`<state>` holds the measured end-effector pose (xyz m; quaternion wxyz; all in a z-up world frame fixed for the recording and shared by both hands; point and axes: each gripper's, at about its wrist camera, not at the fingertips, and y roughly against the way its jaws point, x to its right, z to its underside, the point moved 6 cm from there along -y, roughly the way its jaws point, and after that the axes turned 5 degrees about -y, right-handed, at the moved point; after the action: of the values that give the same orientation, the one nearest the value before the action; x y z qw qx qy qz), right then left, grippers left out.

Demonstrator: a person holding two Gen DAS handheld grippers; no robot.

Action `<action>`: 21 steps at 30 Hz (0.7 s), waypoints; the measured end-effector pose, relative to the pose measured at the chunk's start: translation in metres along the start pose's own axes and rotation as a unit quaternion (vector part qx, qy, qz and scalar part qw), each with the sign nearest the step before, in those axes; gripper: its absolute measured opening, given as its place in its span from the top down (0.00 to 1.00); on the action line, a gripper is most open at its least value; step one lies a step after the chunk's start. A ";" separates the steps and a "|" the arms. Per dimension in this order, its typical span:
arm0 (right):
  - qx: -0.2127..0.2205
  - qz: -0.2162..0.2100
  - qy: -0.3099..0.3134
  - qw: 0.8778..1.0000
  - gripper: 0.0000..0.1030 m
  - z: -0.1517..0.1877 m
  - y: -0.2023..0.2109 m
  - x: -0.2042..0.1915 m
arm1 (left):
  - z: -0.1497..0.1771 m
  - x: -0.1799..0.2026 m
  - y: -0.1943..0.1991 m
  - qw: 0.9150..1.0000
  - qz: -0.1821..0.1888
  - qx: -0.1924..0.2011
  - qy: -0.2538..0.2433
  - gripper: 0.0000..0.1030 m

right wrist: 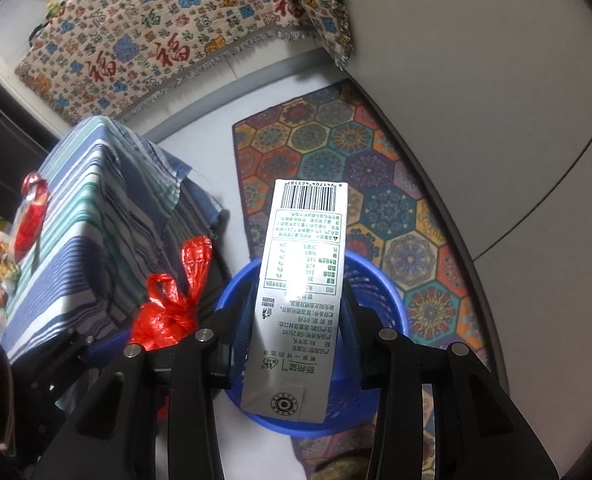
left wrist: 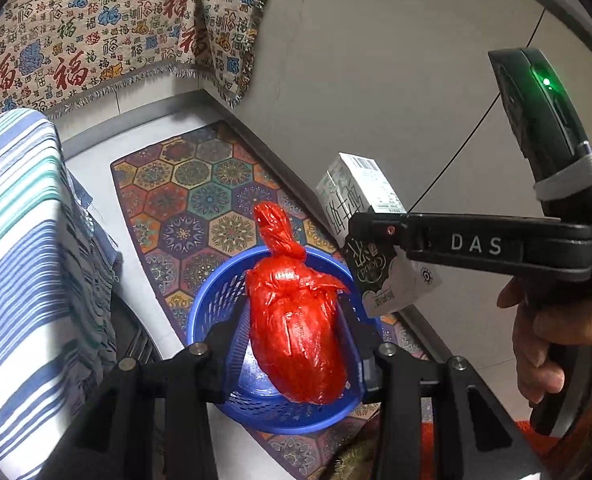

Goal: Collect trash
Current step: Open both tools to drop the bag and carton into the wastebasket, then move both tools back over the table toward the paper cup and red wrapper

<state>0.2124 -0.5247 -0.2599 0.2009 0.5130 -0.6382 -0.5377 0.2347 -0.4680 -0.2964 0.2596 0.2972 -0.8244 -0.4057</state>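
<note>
Poised above the blue basket (left wrist: 216,312), left gripper (left wrist: 296,320) fingers pinch a soft, crinkly, probably light red bag (left wrist: 296,332) mid-body, while right gripper (right wrist: 300,312) fingers clamp a stiff, light-looking milk carton's (right wrist: 300,280) flat sides.

Both fisheye cameras look steeply down along their own black fingers, from close above a round blue perforated plastic basket (left wrist: 216,312) (right wrist: 380,292) standing on a hexagon-patterned multicoloured rug (left wrist: 200,196) (right wrist: 336,152). Both views share the basket, the rug, a blue-and-white striped cloth (left wrist: 16,240) (right wrist: 84,208) at left and a character-printed fringed blanket (left wrist: 96,28) (right wrist: 168,32) at the top.
</note>
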 end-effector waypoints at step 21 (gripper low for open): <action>0.156 0.018 0.024 0.987 0.14 -0.017 0.094 -0.031 | 0.020 -0.050 0.116 0.994 -0.045 0.087 0.043 0.38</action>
<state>0.1966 -0.5157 -0.1613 0.1433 0.5396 -0.7185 -0.4149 0.2234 -0.3650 -0.2207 0.2498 0.3727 -0.8303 -0.3306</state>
